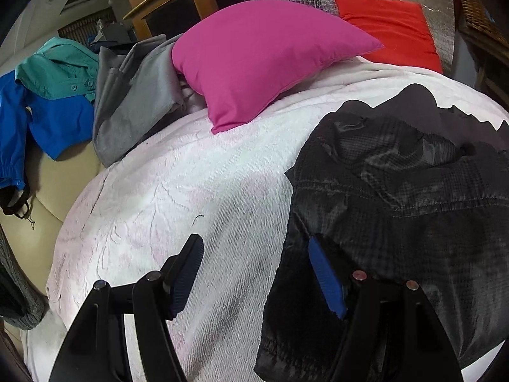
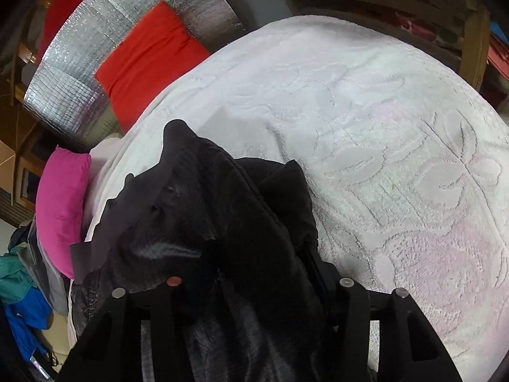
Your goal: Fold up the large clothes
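A black checked jacket [image 1: 397,197] lies on the white blanket [image 1: 178,197] at the right of the left wrist view. My left gripper [image 1: 254,254] is open and empty, its jaws wide apart at the jacket's left edge, with the right finger [image 1: 324,273] over the fabric. In the right wrist view the jacket [image 2: 222,222] is bunched up over my right gripper [image 2: 241,267] and hides its fingertips. The fabric appears held between the jaws.
A pink pillow [image 1: 254,57] and a red cushion [image 1: 391,28] lie at the back of the blanket. A grey garment [image 1: 133,102] and a blue and teal jacket [image 1: 47,102] lie at the left on a beige surface. The blanket [image 2: 397,159] spreads to the right.
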A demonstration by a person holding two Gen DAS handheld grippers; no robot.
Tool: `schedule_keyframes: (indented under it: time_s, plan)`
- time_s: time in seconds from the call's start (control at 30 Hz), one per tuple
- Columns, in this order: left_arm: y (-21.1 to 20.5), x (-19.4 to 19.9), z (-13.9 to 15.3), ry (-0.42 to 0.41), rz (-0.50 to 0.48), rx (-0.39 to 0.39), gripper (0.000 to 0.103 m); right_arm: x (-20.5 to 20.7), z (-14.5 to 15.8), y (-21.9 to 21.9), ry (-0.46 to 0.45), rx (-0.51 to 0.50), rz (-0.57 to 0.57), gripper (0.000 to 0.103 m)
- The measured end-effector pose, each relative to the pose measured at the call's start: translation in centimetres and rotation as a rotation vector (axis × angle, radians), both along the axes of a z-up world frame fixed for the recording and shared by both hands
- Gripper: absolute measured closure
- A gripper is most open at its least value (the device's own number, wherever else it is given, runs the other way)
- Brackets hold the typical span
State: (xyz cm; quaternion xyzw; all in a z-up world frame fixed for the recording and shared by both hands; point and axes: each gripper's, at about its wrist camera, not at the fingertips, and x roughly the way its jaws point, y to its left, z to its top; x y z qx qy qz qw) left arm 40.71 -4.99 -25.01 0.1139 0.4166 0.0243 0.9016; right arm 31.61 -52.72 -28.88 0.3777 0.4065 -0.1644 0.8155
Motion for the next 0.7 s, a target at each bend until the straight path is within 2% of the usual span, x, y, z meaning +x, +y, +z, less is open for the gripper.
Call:
schedule_keyframes:
  time_s: [0.23, 0.57, 0.7]
  plan:
    - [0.1, -0.1, 0.0, -0.001, 0.005, -0.001, 0.034, -0.1, -0.6, 0.0, 0.019, -0.007, 0.016, 0.049]
    - [0.3, -0.5, 0.2, -0.006, -0.013, 0.004, 0.034, -2.3, 0.2, -1.1, -0.026, 0.113, 0.02, 0.046]
    - [0.3, -0.5, 0.2, -0.006, -0.014, 0.007, 0.034, -3.4, 0.9, -0.9, -0.043, 0.107, 0.048, 0.046]
